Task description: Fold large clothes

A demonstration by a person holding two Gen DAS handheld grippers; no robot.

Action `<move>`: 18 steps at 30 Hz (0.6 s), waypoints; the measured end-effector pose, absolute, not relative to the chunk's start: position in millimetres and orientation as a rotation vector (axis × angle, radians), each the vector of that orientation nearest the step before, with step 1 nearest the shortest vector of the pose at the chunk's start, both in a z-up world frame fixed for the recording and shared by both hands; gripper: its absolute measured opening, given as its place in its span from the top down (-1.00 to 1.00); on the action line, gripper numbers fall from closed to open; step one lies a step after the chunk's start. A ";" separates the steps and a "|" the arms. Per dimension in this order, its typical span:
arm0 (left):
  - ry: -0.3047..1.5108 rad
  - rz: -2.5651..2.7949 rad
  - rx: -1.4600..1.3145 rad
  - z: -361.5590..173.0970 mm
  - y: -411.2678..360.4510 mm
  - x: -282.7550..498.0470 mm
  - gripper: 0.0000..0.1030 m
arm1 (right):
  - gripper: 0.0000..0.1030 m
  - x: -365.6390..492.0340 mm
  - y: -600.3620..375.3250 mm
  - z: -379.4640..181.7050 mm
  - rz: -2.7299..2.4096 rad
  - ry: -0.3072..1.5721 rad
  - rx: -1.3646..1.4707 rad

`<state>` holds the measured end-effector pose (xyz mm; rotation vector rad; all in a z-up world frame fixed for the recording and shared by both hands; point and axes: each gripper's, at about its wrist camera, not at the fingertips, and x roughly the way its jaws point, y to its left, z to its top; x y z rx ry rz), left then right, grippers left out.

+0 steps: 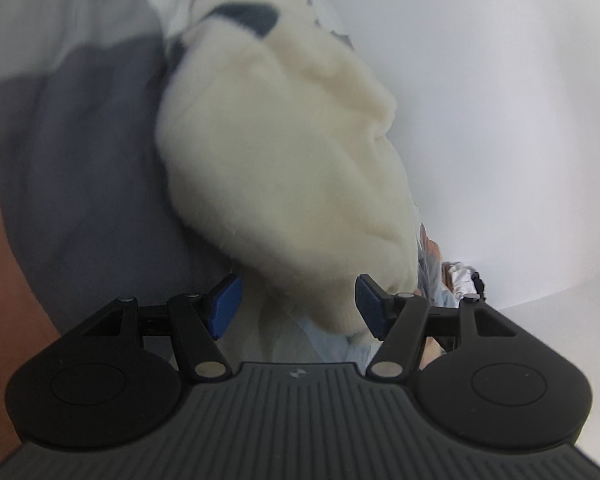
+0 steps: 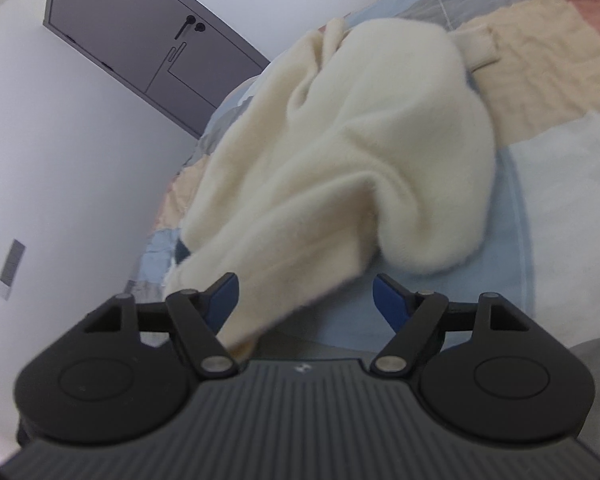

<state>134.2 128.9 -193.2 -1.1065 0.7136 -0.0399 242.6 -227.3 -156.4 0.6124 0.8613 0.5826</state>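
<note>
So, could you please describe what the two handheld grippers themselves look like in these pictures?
They look alike. The left gripper and right gripper each have a dark grey ribbed body with a small pale logo, flanked by two round black discs. Black linkage bars with silver pivot pins carry two fingers faced with blue pads. No cables or sleeves are visible.

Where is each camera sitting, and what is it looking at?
Left wrist: sits on the left gripper, looking along its open blue fingers at a cream fluffy garment on a grey sheet; the gripper shows, and a skin-toned edge at far left, maybe an arm.
Right wrist: sits on the right gripper, looking at the garment on a patchwork quilt, with a grey door behind; only the open gripper shows.
Both share the cream garment, its edge lying loose between each gripper's fingers.
</note>
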 end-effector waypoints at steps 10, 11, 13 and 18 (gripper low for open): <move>0.659 -0.077 -1.278 -222.4 140.9 150.1 -0.32 | -0.48 270.2 -218.5 -181.3 0.518 0.910 0.719; 0.653 -0.087 -1.289 -224.3 142.3 152.5 -0.32 | -0.48 273.7 -219.1 -182.5 0.516 0.905 0.746; 0.648 -0.099 -1.326 -230.7 144.7 158.4 -0.32 | -0.49 281.8 -219.3 -185.6 0.517 0.897 0.803; 0.643 -0.084 -1.342 -238.0 146.3 165.5 0.11 | -0.46 295.3 -216.3 -198.4 0.514 0.899 0.882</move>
